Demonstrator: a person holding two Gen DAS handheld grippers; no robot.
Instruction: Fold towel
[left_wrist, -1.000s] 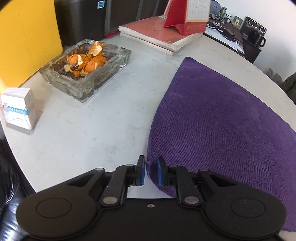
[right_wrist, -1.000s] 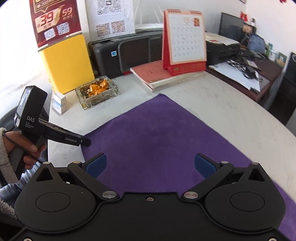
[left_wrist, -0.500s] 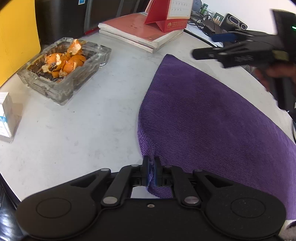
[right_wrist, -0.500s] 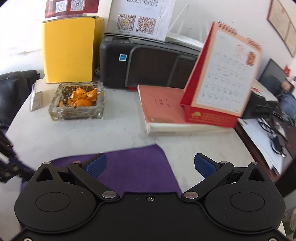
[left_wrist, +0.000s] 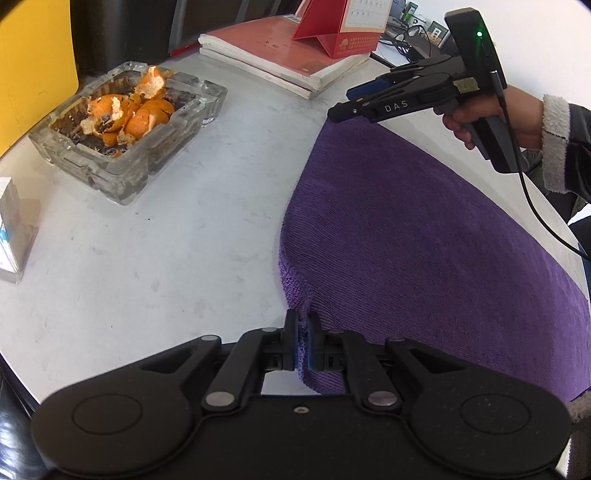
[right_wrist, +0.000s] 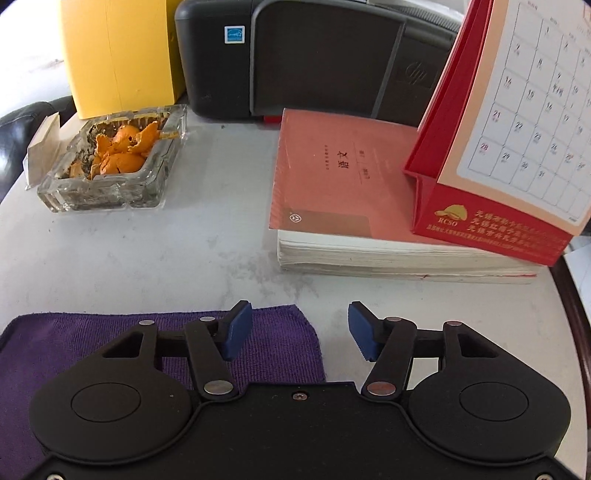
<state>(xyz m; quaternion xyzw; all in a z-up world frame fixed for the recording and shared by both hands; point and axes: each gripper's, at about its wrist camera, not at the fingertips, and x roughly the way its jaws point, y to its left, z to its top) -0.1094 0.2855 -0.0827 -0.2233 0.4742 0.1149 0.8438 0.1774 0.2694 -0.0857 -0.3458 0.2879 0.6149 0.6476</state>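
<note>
A purple towel (left_wrist: 424, 236) lies spread on the white table (left_wrist: 147, 258). My left gripper (left_wrist: 302, 341) is shut on the towel's near corner, which bunches up between the blue pads. In the left wrist view my right gripper (left_wrist: 341, 105) is held by a hand over the towel's far corner. From the right wrist view, that far corner of the towel (right_wrist: 280, 339) lies between the jaws of my right gripper (right_wrist: 299, 330), which are closing; the blue pads do not press on the cloth.
A glass ashtray (left_wrist: 129, 125) with orange peel stands at the far left. A stack of books (right_wrist: 351, 206) with a red desk calendar (right_wrist: 517, 147) sits just beyond the towel's far corner. A black printer (right_wrist: 314, 55) and yellow box (right_wrist: 118, 51) stand behind. A small white box (left_wrist: 14, 229) is at left.
My right gripper swung over to the towel's far corner, dropped lower, and its jaws narrowed. The left gripper closed on the near corner and stays there.
</note>
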